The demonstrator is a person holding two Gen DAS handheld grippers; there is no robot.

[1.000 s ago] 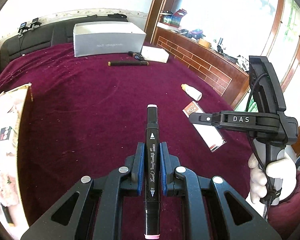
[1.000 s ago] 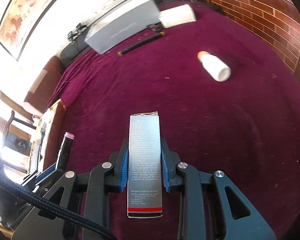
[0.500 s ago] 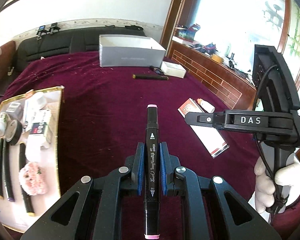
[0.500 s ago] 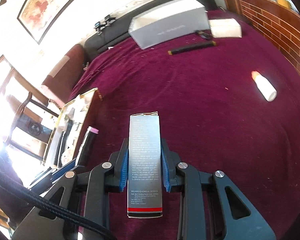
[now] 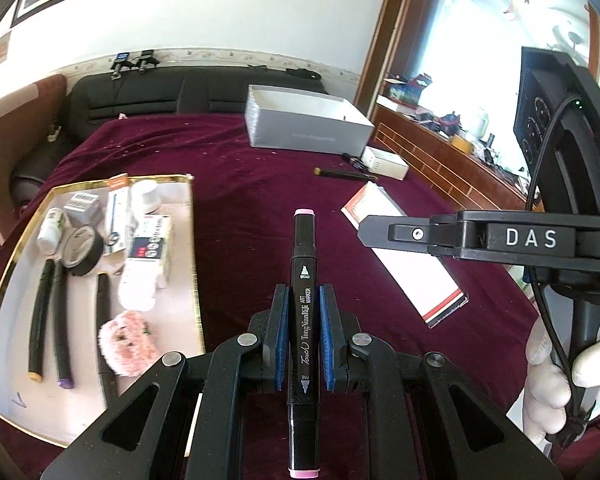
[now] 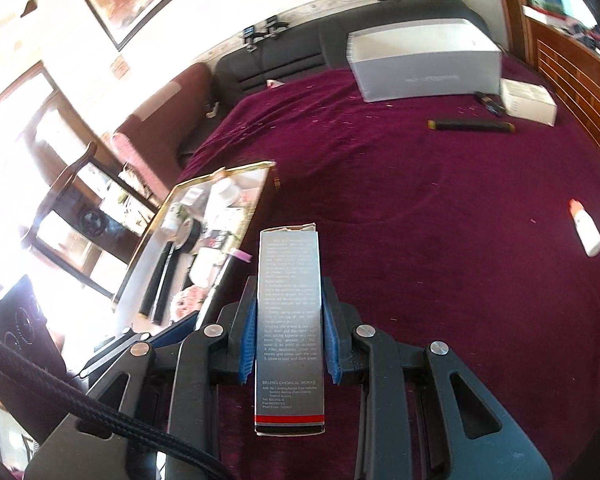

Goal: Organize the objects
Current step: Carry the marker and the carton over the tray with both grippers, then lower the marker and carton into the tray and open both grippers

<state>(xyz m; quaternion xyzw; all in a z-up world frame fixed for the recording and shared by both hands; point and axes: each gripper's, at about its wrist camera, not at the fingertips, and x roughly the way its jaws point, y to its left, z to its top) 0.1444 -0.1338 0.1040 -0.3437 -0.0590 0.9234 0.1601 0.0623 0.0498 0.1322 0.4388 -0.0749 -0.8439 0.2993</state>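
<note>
Carrying: left gripper (image 5: 303,344) jaws clamp a black marker (image 5: 304,280), right gripper (image 6: 290,344) jaws clamp a slim carton (image 6: 289,320), long axes pointing forward; gold-rimmed tray (image 5: 194,264) lies left, nearer the left hand.

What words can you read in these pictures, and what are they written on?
"DAS": on the right gripper, seen from the left wrist view.
"Touch", "TongNianDiJi", "ART MARKER", "BROAD", "FINE": on the black marker in the left gripper.
"BEIJING CHEMICAL WORKS": on the silver carton in the right gripper; its smaller print is too blurred to read.
Grey box: faint print, unreadable.
Labels in the gold-rimmed tray: too blurred.
</note>
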